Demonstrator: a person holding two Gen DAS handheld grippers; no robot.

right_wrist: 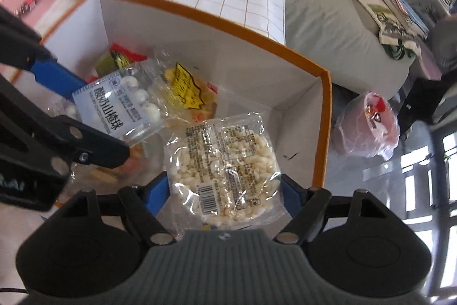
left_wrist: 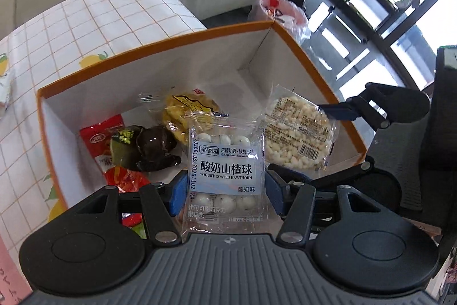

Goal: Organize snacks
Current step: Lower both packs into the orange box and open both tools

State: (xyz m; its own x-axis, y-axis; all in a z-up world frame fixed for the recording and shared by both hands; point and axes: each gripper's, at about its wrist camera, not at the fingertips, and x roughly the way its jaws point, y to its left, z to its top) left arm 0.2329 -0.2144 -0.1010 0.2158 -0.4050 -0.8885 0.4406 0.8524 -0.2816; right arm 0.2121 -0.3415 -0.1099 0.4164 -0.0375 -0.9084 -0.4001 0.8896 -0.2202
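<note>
The tabletop (left_wrist: 85, 19), wearing a lemon-print grid cloth, is carrying an orange-rimmed box (left_wrist: 160, 43) of snacks.

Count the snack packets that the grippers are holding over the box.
2. The yogurt-coated hawthorn packet sits in the left gripper, the puffed rice cake packet in the right gripper. Both hang above the orange-rimmed box.

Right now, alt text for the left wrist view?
The left gripper holds a yogurt-coated hawthorn packet over an orange-rimmed box already holding snacks. Beside it, the right gripper holds a puffed rice cake packet.
</note>
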